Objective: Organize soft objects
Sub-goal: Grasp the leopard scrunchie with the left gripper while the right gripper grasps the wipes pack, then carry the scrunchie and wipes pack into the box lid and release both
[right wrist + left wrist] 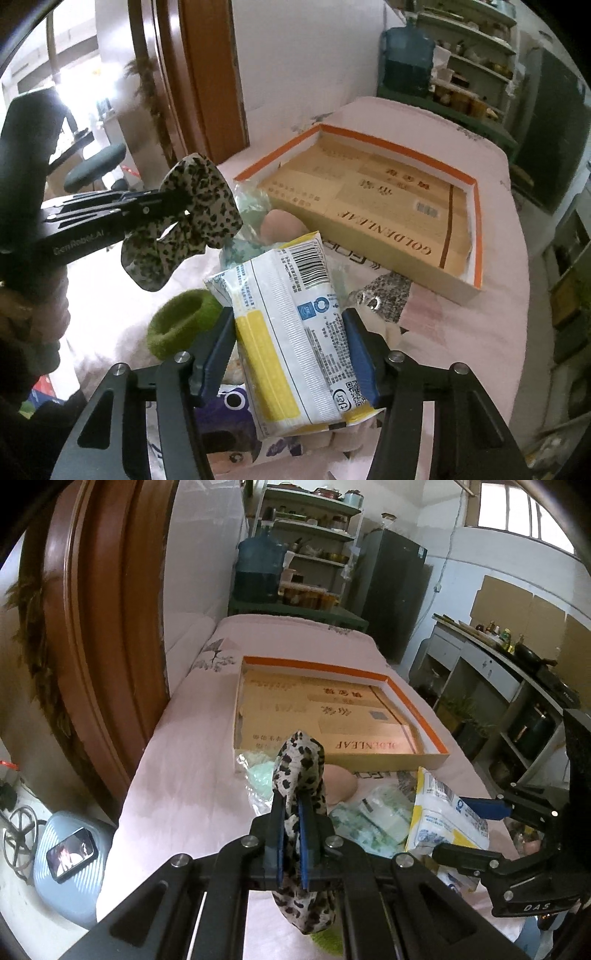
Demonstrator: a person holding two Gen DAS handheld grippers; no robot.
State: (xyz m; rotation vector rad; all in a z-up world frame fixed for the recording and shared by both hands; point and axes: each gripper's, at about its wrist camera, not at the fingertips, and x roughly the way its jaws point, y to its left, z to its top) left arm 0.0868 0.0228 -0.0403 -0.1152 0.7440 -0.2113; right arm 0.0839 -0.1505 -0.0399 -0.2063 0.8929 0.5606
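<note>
leopard scrunchie [301, 771] pinched in left gripper [291, 812] | tissue pack [295, 332] clamped by right gripper [291, 354] | both lifted short of orange-rimmed box [413, 705], probably headed inside

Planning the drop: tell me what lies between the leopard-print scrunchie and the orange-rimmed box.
A crinkly pale-green plastic bag and a peach round sponge, seen in the right wrist view.

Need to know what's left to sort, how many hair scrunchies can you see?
2. The leopard-print scrunchie is held in the left gripper, lifted above the bed. The green scrunchie lies on the pink bedsheet beside the right gripper's tissue pack. Others may hide under the packets.
</note>
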